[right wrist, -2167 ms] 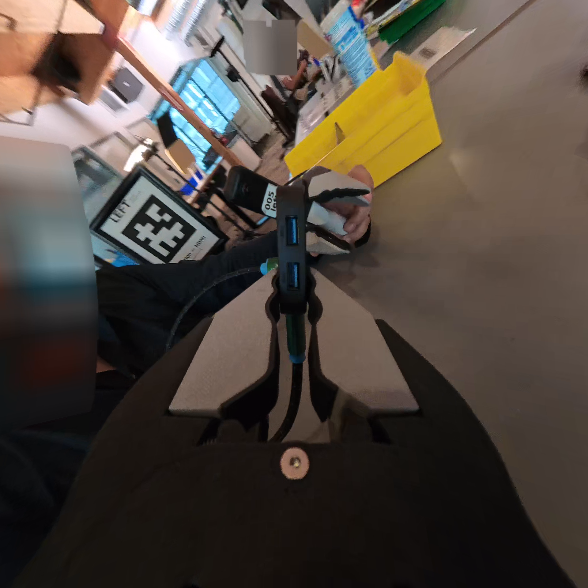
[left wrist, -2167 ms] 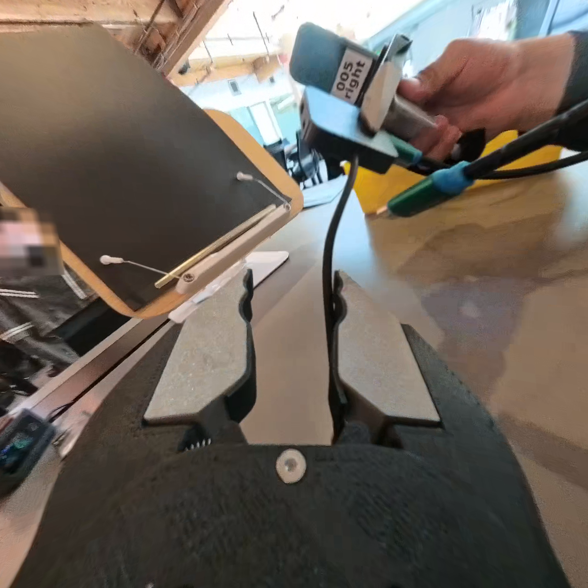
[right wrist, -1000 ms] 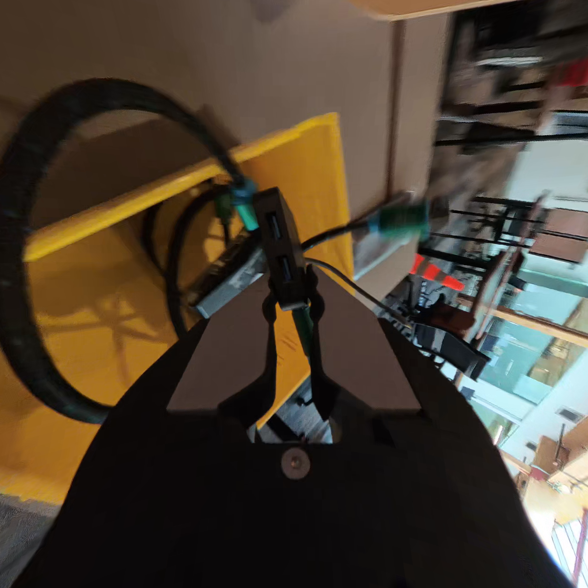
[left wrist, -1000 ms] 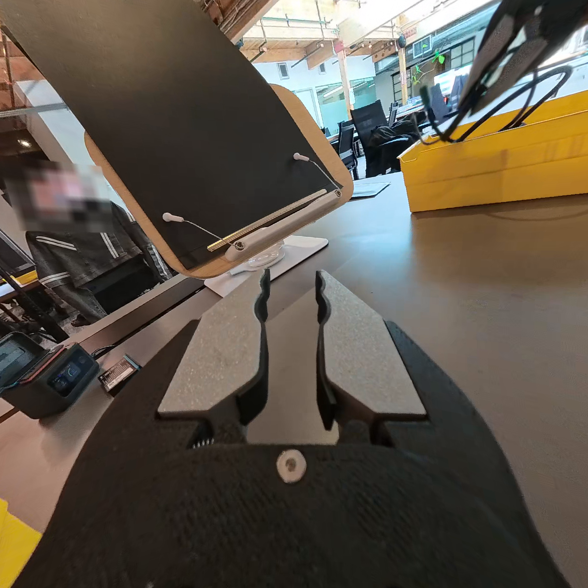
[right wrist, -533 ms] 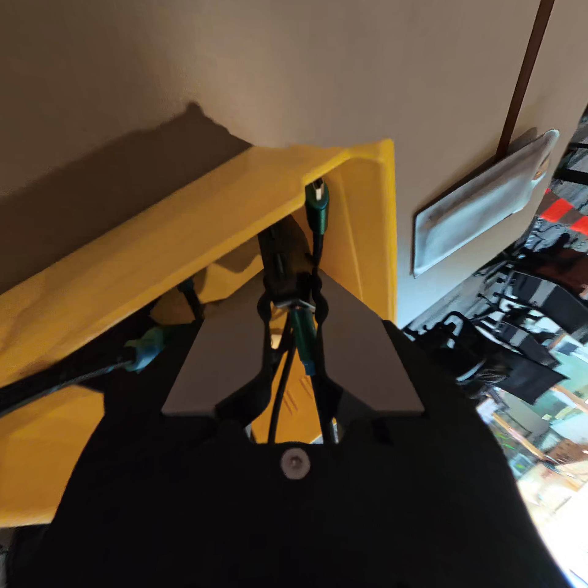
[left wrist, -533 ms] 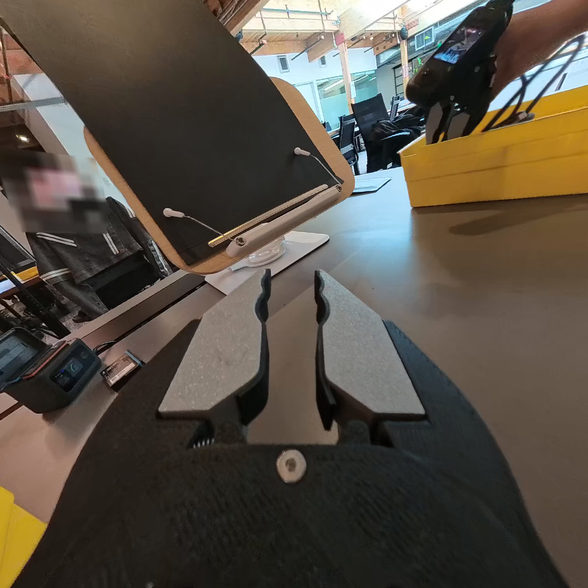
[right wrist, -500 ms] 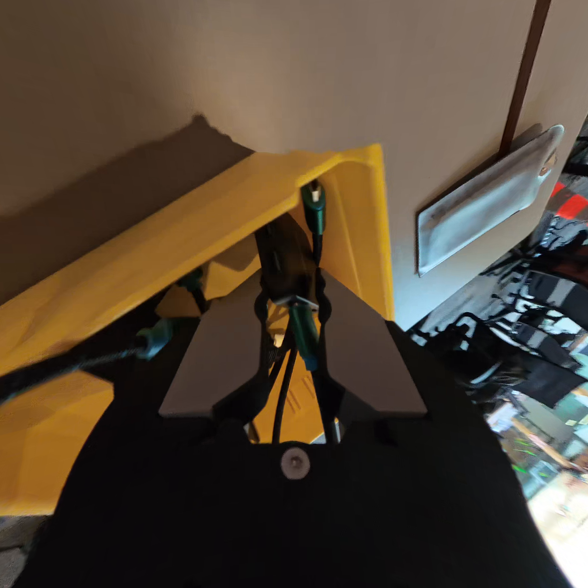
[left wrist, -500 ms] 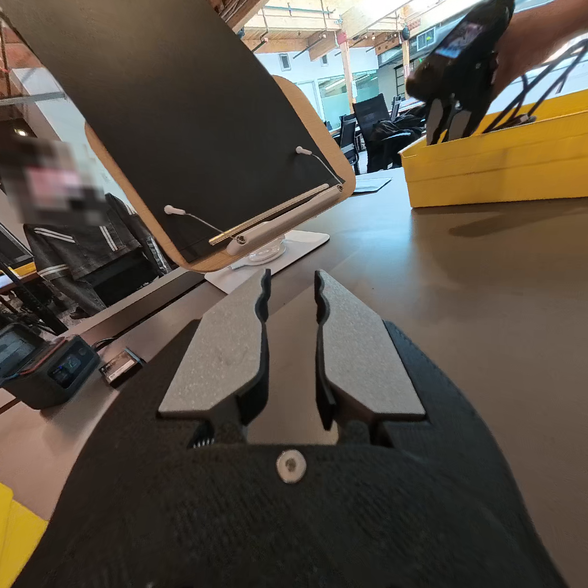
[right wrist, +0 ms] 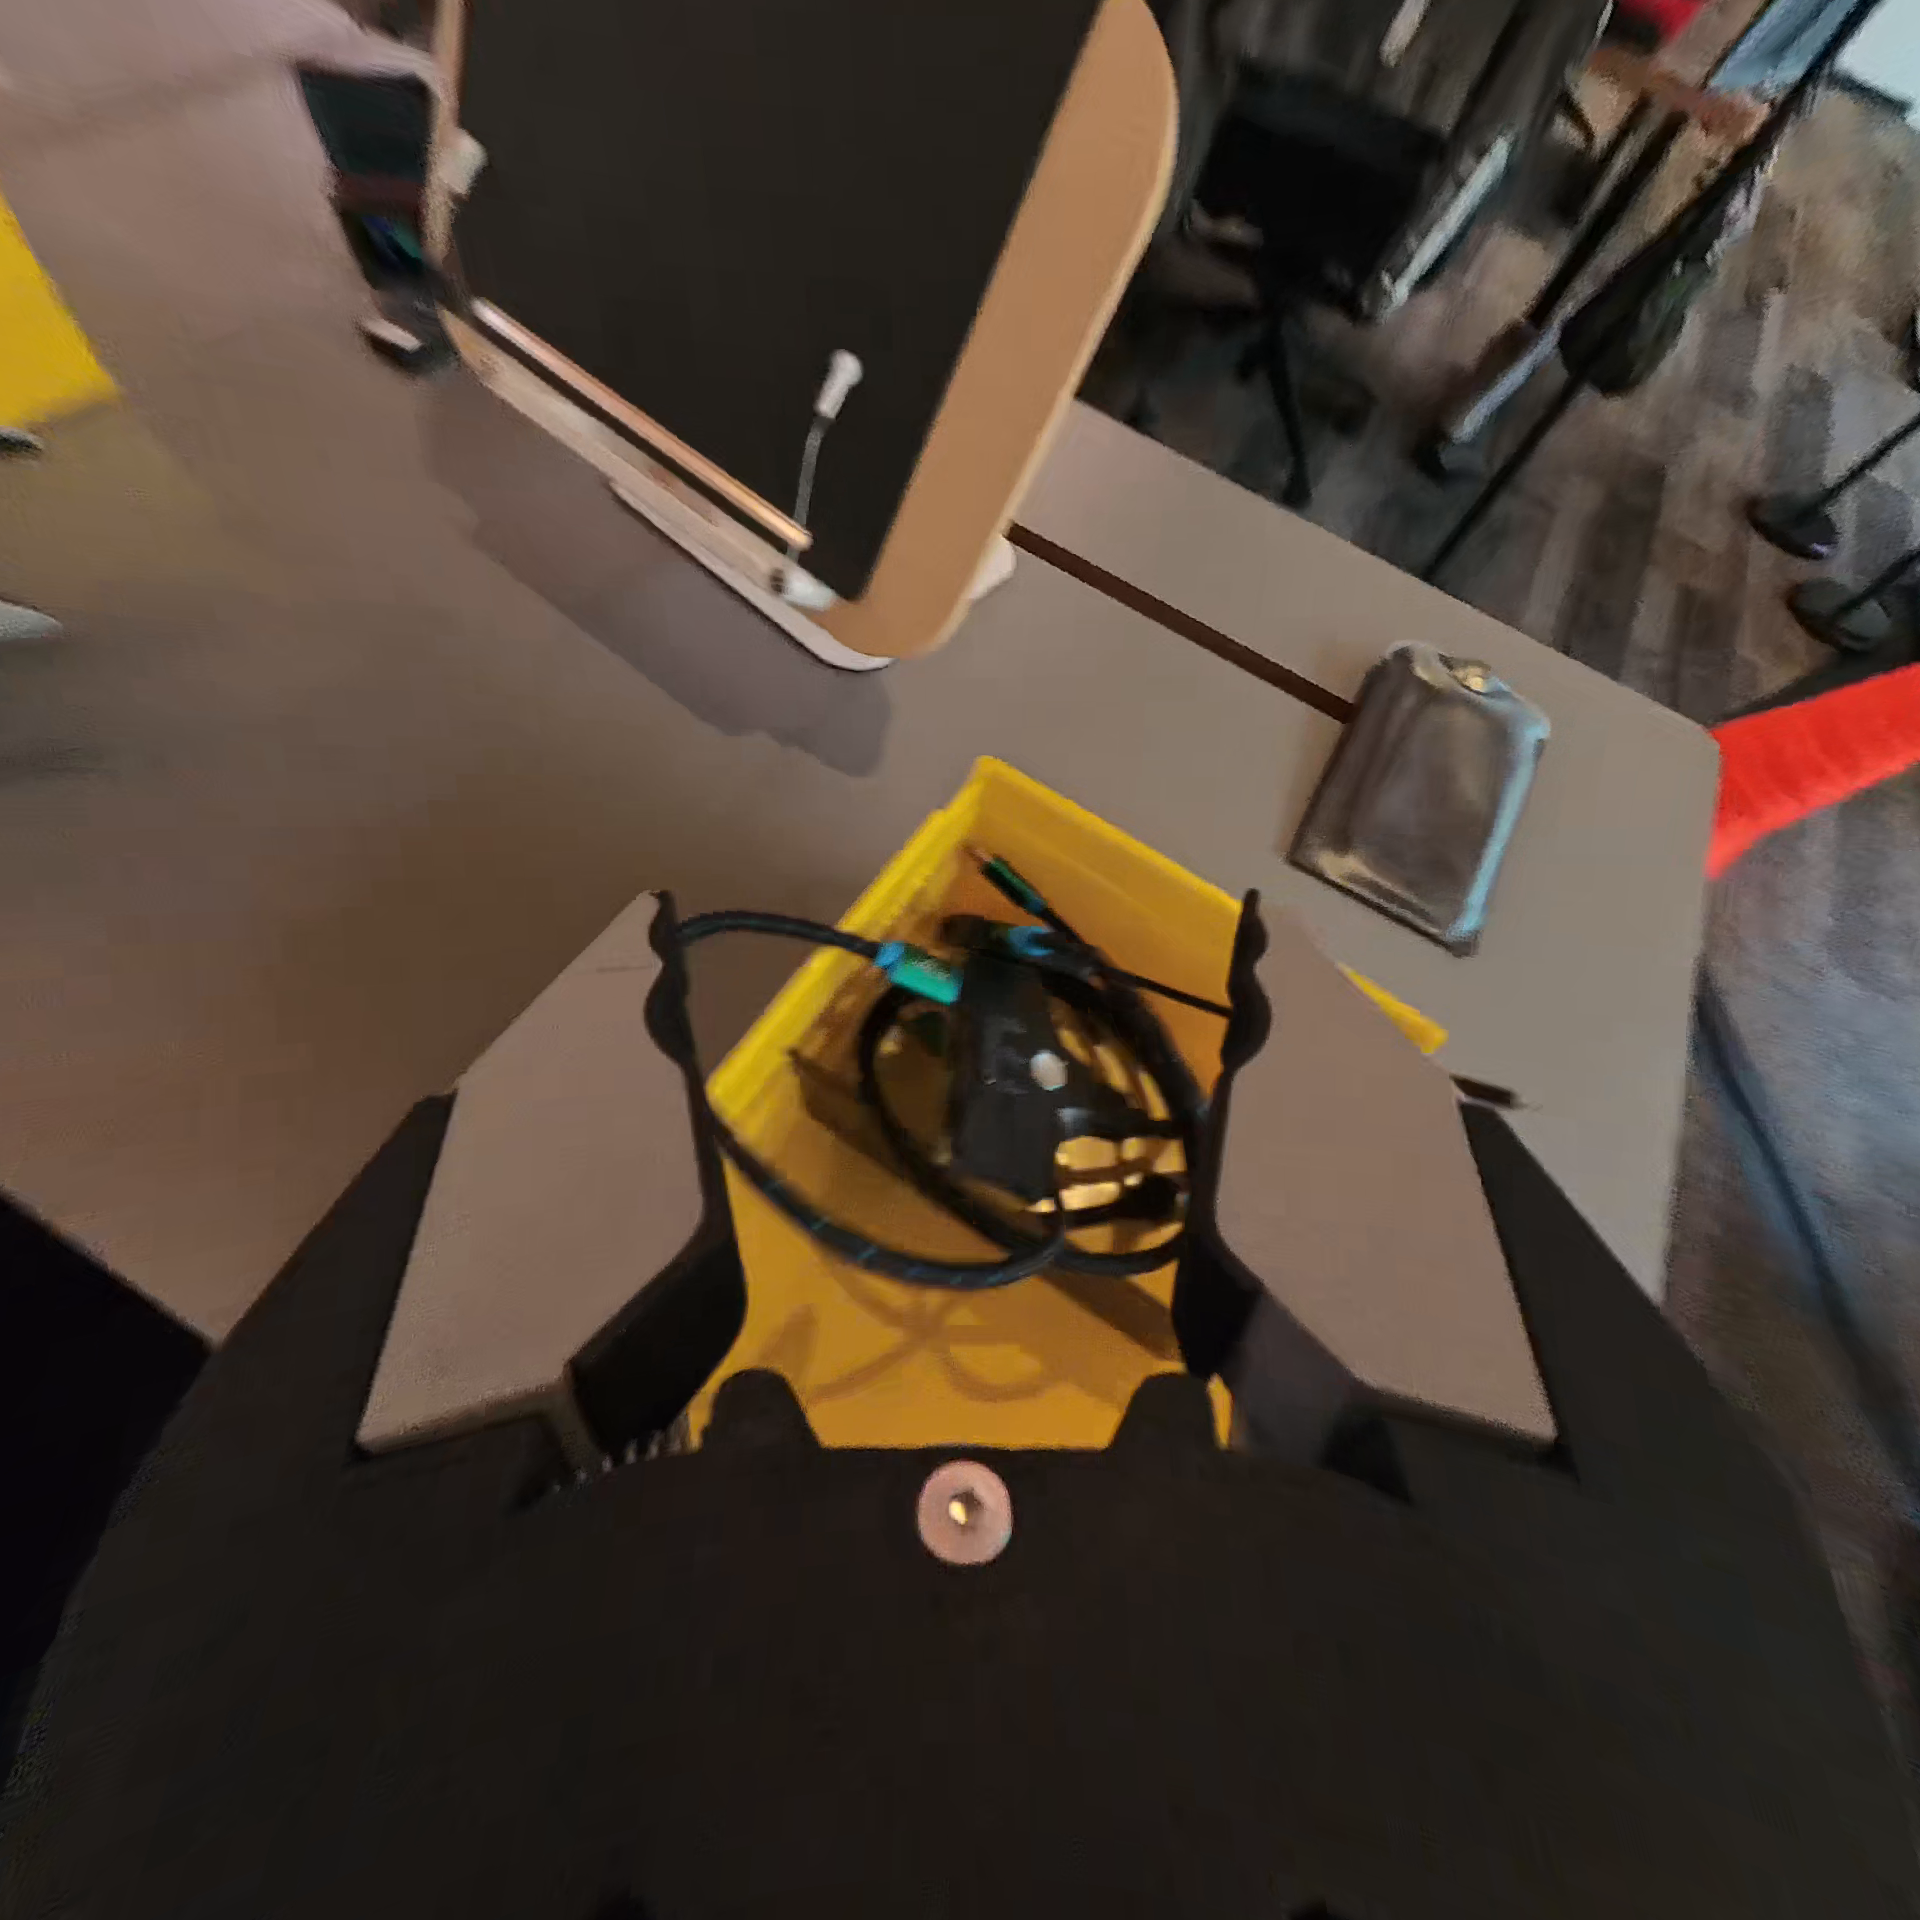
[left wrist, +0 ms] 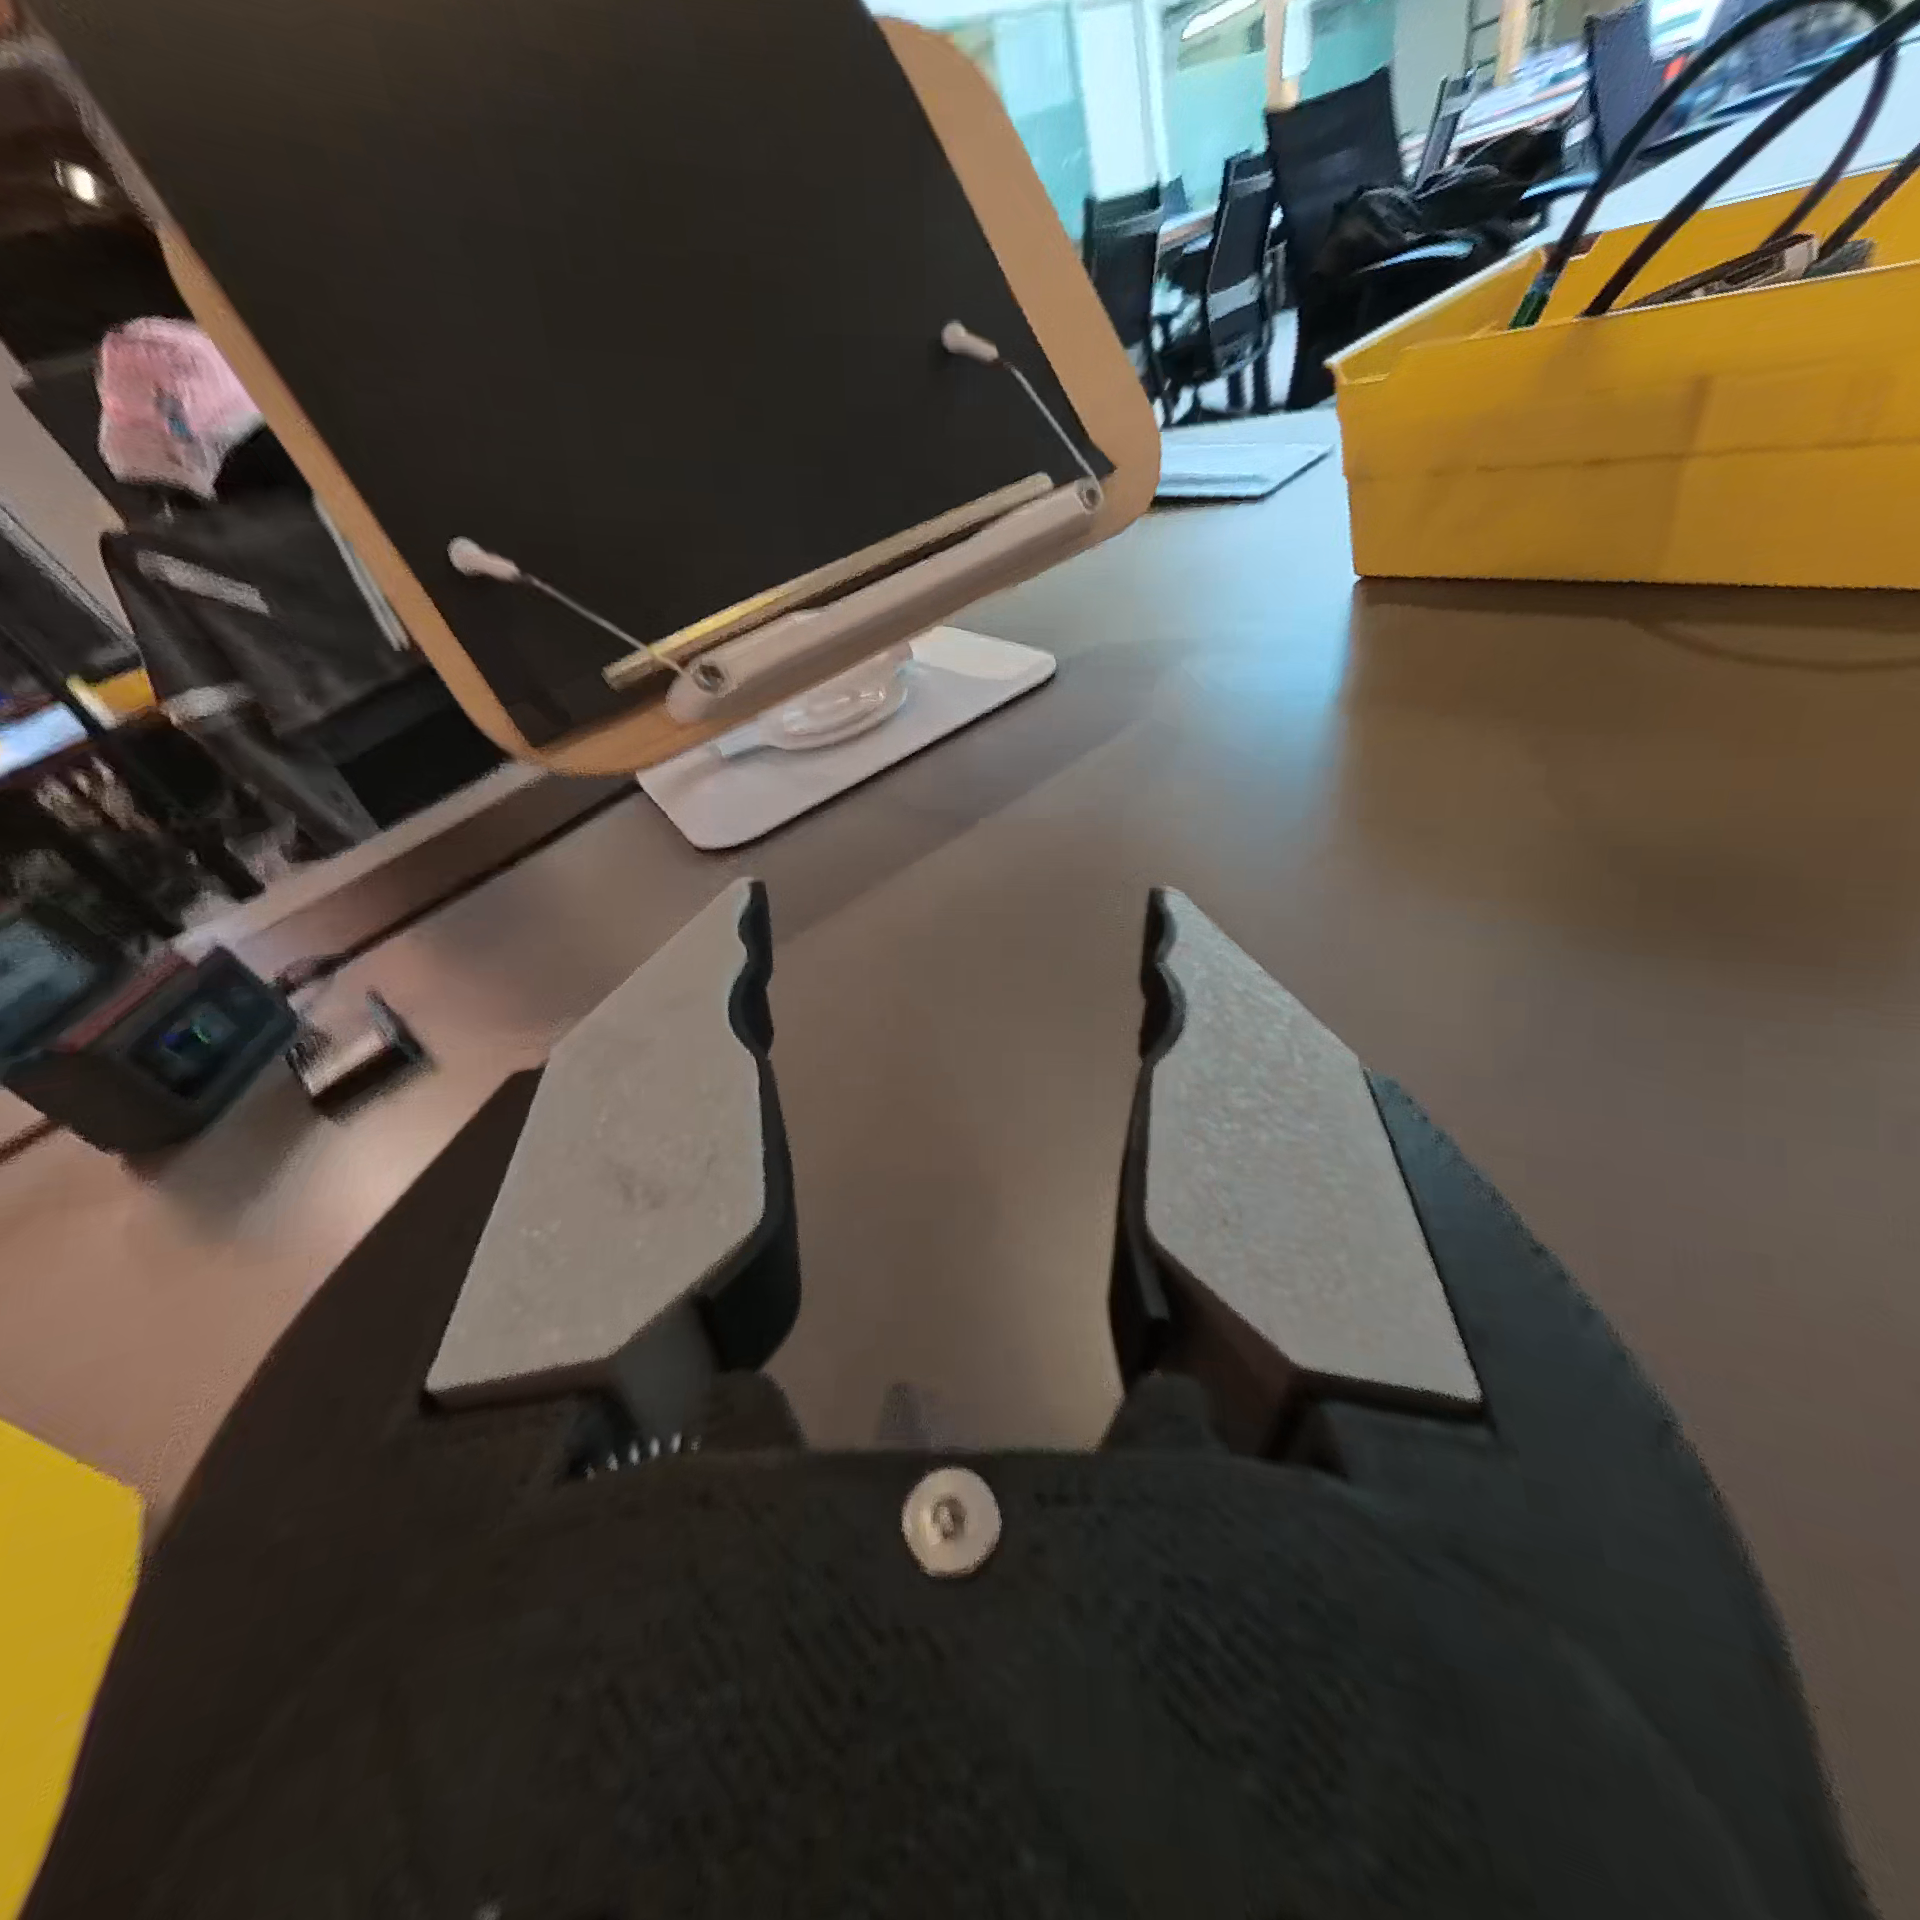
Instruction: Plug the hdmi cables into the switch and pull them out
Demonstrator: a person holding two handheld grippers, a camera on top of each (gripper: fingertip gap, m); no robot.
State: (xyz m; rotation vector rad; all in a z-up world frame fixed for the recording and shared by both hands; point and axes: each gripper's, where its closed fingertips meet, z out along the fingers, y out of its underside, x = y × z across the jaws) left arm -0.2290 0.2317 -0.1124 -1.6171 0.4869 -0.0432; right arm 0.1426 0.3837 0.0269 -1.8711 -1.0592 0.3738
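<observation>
A black switch (right wrist: 1003,1091) lies inside a yellow bin (right wrist: 790,1049) among coiled black cables (right wrist: 914,1236) with teal plug ends (right wrist: 920,974). My right gripper (right wrist: 951,966) is open and empty, held above the bin and looking down into it. My left gripper (left wrist: 956,956) is open and empty, low over the dark table (left wrist: 1507,935). In the left wrist view the yellow bin (left wrist: 1621,468) stands at the far right with black cables (left wrist: 1704,156) arching out of it.
A tilted black board on a wooden-edged stand (left wrist: 623,343) with a white base sits at the table's back left, also in the right wrist view (right wrist: 810,270). A small dark device (left wrist: 145,1060) lies at the left. A silver pouch (right wrist: 1423,800) lies beyond the bin. The gap from one gripper's tips to the other's is roughly 45 cm. My left gripper's tips are some 30 cm from the small dark device (left wrist: 145,1060). Seen from the right wrist view (right wrist: 363,223) as well.
My right gripper let go of the switch into the bin, opened wide and rose above it. My left gripper opened wider and shifted forward.
</observation>
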